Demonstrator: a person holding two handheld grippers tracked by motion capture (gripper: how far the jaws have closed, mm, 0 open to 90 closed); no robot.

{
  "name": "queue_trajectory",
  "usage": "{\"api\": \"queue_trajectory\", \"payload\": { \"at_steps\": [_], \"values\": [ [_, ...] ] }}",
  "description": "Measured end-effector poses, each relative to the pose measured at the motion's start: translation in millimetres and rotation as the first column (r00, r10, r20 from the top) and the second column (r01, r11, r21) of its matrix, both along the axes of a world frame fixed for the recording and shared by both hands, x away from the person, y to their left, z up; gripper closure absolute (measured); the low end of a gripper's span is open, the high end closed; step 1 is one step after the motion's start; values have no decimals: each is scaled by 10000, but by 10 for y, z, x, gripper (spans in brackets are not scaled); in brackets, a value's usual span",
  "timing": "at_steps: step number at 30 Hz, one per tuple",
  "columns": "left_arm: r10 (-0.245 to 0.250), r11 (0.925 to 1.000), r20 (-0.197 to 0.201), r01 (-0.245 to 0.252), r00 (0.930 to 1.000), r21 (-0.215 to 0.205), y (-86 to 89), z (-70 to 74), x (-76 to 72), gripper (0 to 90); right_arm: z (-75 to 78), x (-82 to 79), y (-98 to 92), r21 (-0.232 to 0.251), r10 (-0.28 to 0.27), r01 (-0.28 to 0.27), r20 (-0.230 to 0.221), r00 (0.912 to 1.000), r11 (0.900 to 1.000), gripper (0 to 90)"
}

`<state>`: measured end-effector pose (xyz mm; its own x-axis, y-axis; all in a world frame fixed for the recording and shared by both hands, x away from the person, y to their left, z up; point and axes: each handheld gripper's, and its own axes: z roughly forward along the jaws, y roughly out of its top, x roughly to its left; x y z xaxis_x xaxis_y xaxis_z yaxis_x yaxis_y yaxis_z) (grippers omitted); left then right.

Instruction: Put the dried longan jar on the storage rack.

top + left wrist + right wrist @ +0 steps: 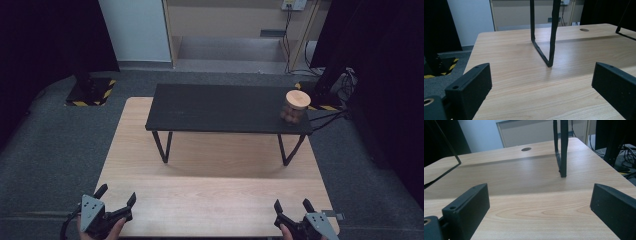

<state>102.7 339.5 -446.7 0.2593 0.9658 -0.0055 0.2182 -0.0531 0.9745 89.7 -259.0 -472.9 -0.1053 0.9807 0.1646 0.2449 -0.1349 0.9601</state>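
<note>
A clear jar (294,107) with a round wooden lid and brown pieces inside stands at the right end of a black raised shelf (220,107). The shelf rests on thin black legs (543,47) (561,157) on the light wooden table (210,200). My left gripper (116,196) is at the table's near left corner, open, with bare tabletop between its jaws (541,82). My right gripper (293,206) is at the near right corner, also open and holding nothing (539,205).
Grey carpet surrounds the table. A stand base with yellow-black tape (90,92) sits at the far left, another with cables (327,100) at the far right. A cable hole (526,149) is in the tabletop behind the shelf.
</note>
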Motion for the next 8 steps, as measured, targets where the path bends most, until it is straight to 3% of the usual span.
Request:
{"api": "queue_trajectory", "payload": {
  "at_steps": [8],
  "values": [
    [-21, 10000, -5, 21, 10000, 73, -16, 17, -7, 15, -19, -20, -16, 73, -11, 11, 39, 10000, 10000, 24]
  ]
}}
